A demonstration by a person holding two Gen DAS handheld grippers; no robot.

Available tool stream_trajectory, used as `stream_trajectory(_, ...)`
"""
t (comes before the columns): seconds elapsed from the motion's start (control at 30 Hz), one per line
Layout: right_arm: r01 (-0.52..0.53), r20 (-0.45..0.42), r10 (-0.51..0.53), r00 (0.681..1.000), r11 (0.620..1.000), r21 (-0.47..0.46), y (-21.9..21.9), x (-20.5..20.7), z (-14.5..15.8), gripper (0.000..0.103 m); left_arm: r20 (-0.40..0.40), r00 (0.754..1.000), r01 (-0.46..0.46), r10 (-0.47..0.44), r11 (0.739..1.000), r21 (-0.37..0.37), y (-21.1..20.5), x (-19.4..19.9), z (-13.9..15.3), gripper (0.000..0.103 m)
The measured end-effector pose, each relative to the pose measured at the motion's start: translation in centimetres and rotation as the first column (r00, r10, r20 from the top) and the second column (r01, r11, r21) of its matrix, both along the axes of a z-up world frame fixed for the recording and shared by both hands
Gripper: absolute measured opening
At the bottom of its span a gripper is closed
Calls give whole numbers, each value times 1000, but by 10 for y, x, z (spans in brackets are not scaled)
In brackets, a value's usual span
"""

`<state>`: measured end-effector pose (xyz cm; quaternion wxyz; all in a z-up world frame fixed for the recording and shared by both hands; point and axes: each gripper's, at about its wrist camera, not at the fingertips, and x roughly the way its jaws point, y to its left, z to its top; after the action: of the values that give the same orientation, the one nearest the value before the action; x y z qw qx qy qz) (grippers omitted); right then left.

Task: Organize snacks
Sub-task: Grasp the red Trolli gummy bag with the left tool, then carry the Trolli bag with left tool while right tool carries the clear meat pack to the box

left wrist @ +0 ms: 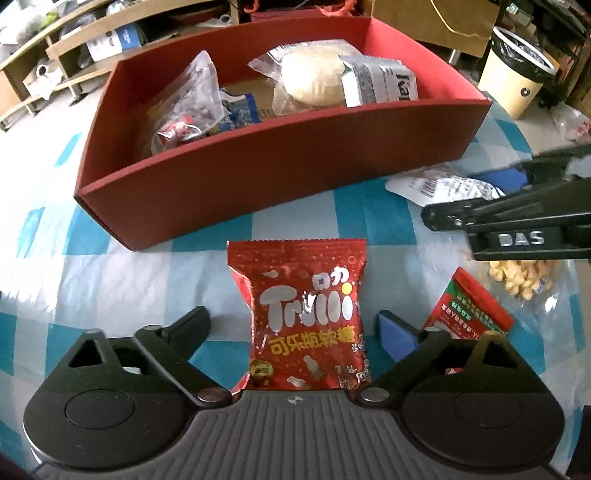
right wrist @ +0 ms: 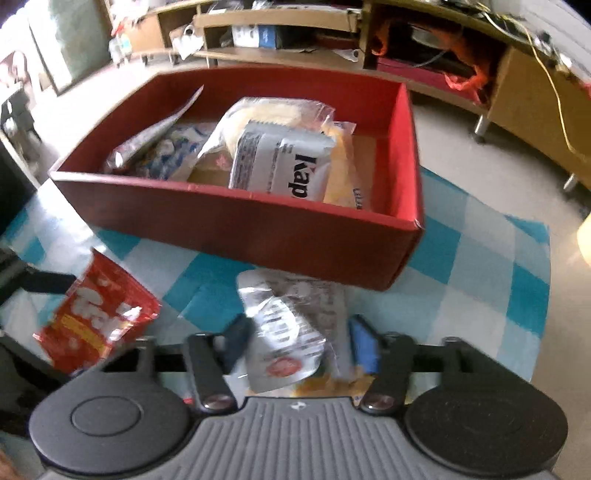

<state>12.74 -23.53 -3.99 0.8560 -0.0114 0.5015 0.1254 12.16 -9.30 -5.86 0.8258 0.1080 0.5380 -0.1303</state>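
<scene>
A red Trolli gummy packet (left wrist: 306, 314) lies flat on the blue-checked cloth, between the fingers of my left gripper (left wrist: 293, 321). The gripper is open and both pads stand clear of the packet's sides. Just behind it is the red box (left wrist: 258, 184), holding several wrapped snacks. My right gripper (right wrist: 299, 339) is shut on a crinkled white and silver packet (right wrist: 284, 332) in front of the box (right wrist: 258, 229). The left wrist view shows that gripper (left wrist: 469, 192) at the right edge with the white packet (left wrist: 436, 184). The Trolli packet (right wrist: 99, 321) lies to its left.
In the box are a bun in clear wrap (left wrist: 310, 77) and a white lettered packet (left wrist: 376, 81). A red and green packet (left wrist: 469, 314) and a clear bag of pale yellow snacks (left wrist: 524, 280) lie to the right. A cream bin (left wrist: 517, 74) and wooden shelving (right wrist: 277, 33) stand beyond the table.
</scene>
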Motion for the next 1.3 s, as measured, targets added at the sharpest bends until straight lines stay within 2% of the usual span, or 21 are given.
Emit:
stream_trajectory(0.17,12,11,-12,1000,1000,-5,-1,-16,5,55,1,1000,-10,10,1000,-14,6,-3,5,82)
stream_trajectory(0.33,58,41,-62,997,993,105,-8,-34,24,55,-16,1000,-15,14,998,-54,13,-1,10,69)
stream_trajectory(0.43,76,47,-86,995,981,180,-10,-43,33,55,-28,1000,-14,12,997,-74,15,-1,12,64)
stream_trajectory(0.6,80,64,-99,993,965,250,-11,-50,43,55,-43,999,-27,24,996,-86,18,-3,14,61)
stream_trajectory(0.77,72,78,-96,992,961,268,-11,-48,47,55,-62,997,-53,47,993,-104,23,-4,16,58)
stream_trajectory(1.0,54,101,-86,991,958,281,-12,-46,53,55,-40,998,-41,39,998,-55,17,-10,17,58)
stream_trajectory(1.3,66,136,-112,984,951,303,-22,-46,63,55,-19,999,-36,34,994,-106,17,-17,35,58)
